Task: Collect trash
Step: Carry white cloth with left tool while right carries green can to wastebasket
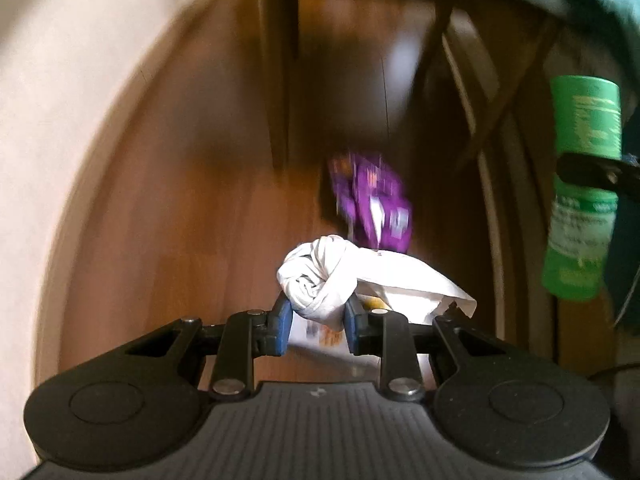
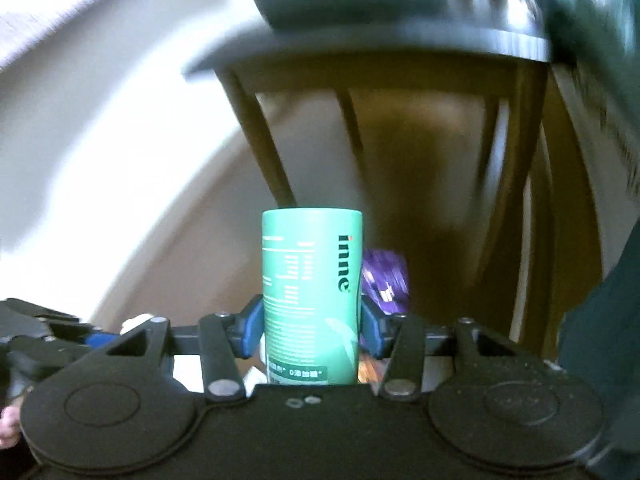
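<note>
Trash fills both my grippers: a crumpled white paper wrapper (image 1: 324, 280) in my left gripper (image 1: 316, 318), a green cardboard canister (image 2: 312, 296) in my right gripper (image 2: 312, 330). The wrapper is wadded between my left blue pads (image 1: 280, 320), which are nearly closed on its twisted end; it looks feather-light and soft, so I judge a pinch on the thickest knot is the safest hold, as loose flaps could tear or slip. It has no real long axis, only a tail trailing right. The canister seems light but stiff and smooth, likely to slide if squeezed weakly; my right jaws clamp its lower body from both sides, below the middle. Its long axis runs straight ahead along my fingers, flat end pointing away from me. A purple foil wrapper (image 1: 372, 200) lies on the wooden floor (image 1: 168, 200) beyond, not held, near the dark chair legs (image 1: 280, 80). Past the canister, the chair seat (image 2: 360, 40) sits above, blurred.
</note>
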